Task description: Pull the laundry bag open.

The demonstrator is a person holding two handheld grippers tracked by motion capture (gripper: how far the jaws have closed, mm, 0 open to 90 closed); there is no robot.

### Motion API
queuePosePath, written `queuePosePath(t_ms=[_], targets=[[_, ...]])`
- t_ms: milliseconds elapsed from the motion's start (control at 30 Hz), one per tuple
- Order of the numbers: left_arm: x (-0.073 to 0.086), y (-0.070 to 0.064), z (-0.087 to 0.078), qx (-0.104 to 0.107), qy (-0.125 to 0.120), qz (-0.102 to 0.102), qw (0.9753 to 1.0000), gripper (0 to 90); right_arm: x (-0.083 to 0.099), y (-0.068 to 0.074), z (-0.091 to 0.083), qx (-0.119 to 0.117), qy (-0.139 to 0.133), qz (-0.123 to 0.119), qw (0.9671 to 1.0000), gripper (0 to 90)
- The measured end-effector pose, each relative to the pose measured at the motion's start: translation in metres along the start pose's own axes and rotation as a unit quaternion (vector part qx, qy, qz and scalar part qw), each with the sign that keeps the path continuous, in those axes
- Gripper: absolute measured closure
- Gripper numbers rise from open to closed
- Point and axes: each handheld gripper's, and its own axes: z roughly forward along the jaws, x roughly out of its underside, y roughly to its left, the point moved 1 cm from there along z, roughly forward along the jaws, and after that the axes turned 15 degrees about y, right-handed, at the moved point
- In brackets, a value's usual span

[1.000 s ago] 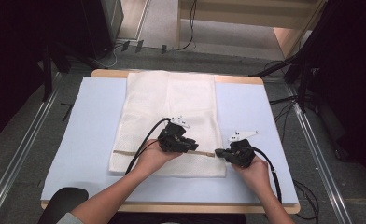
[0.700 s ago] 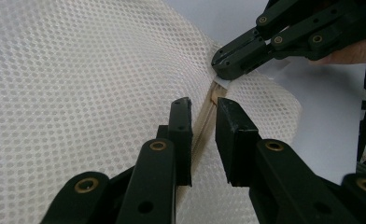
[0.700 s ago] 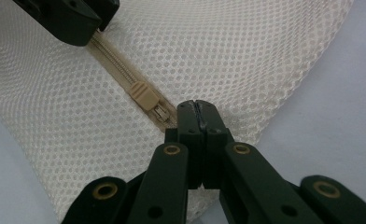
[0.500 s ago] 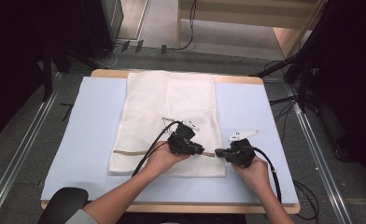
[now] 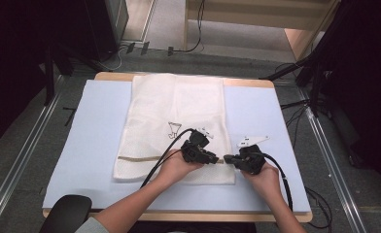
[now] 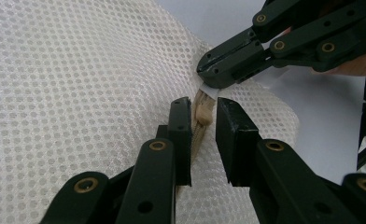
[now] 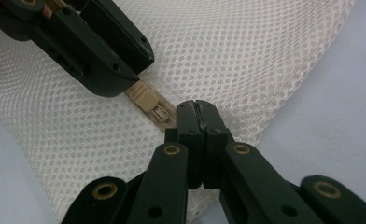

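Your left tongs [image 6: 203, 119], having slid along the zipper [image 5: 140, 158] to its right end, now straddle the zipper pull [image 6: 203, 113] half-open, while your right tongs [image 7: 196, 116] pinch the mesh laundry bag's [image 5: 174, 111] corner shut on the table [image 5: 96, 126], suggesting a zip run's end.

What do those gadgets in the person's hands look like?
Both are black. The left gripper and right gripper have angular fingers on linked bars with brass-coloured rivets. A black cable trails from each, and a grey three-cornered plate sits on top.
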Motion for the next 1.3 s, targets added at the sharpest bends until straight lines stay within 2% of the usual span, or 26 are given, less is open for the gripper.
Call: queuePosePath(t_ms=[33,100,167,333,467,533,600,700,767,833,900,933,1000,1033,1133,1167,1200,1267,1300], targets=[[0.0,0.0,-0.002,-0.002,-0.005,-0.002,1.0,77.0,0.0,0.0,0.0,0.001,0.0,-0.001,1.0,90.0],[0.0,0.0,-0.006,0.008,-0.013,-0.004,0.9999,77.5,0.0,0.001,0.0,0.001,0.001,0.001,1.0,90.0],[0.001,-0.002,-0.007,0.004,-0.003,0.001,1.0,78.2,0.0,0.001,0.0,0.006,0.001,-0.006,1.0,90.0],[0.0,-0.001,0.007,0.008,0.024,-0.011,0.9996,75.8,-0.001,0.001,0.0,0.006,0.002,-0.005,1.0,90.0],[-0.003,0.001,0.014,0.017,0.015,-0.02,0.9995,76.2,0.0,0.002,0.0,0.007,0.001,-0.005,1.0,90.0],[-0.006,0.0,0.017,0.016,0.015,-0.017,0.9996,79.2,0.0,0.001,0.0,0.007,0.0,-0.005,1.0,90.0],[-0.008,0.0,0.02,0.016,0.013,-0.02,0.9996,86.8,0.0,0.002,0.0,0.01,-0.001,-0.008,0.9999,90.0],[-0.008,0.006,0.018,0.04,0.016,-0.032,0.9985,88.8,0.001,0.004,0.0,0.017,-0.001,-0.013,0.9998,90.0],[-0.006,0.004,0.015,0.034,0.017,-0.03,0.9988,89.2,0.0,0.005,0.001,0.027,0.001,-0.021,0.9994,90.0],[-0.003,0.009,0.008,0.027,0.028,-0.025,0.9989,89.4,0.0,0.007,0.0,0.032,0.005,-0.025,0.9992,90.0],[0.004,0.018,-0.002,0.038,0.03,-0.036,0.9982,89.4,0.001,0.007,0.0,0.033,0.005,-0.026,0.9991,90.0],[0.009,0.021,-0.007,0.031,0.031,-0.035,0.9984,89.4,0.001,0.005,0.001,0.03,0.001,-0.028,0.9992,90.0],[0.022,0.027,-0.018,0.035,0.032,-0.038,0.9982,89.3,0.002,0.004,0.001,0.021,-0.002,-0.014,0.9997,90.0],[0.028,0.031,-0.025,0.029,0.026,-0.041,0.9984,89.3,0.002,0.003,0.001,0.016,-0.005,-0.014,0.9998,90.0],[0.047,0.042,-0.042,0.028,0.027,-0.047,0.9981,89.3,0.004,0.003,0.001,0.016,-0.007,-0.016,0.9997,90.0],[0.058,0.047,-0.051,0.02,0.031,-0.05,0.9981,89.3,0.004,0.003,0.001,0.015,-0.008,-0.017,0.9997,90.0],[0.064,0.05,-0.056,0.025,0.028,-0.054,0.9978,89.3,0.004,0.002,0.001,0.012,-0.009,-0.018,0.9997,90.0],[0.079,0.058,-0.068,0.014,0.027,-0.063,0.9976,89.3,0.004,0.001,0.001,0.01,-0.009,-0.015,0.9998,90.0],[0.086,0.062,-0.074,0.018,0.026,-0.067,0.9973,89.3,0.004,0.001,0.001,0.01,-0.009,-0.017,0.9998,90.0]])
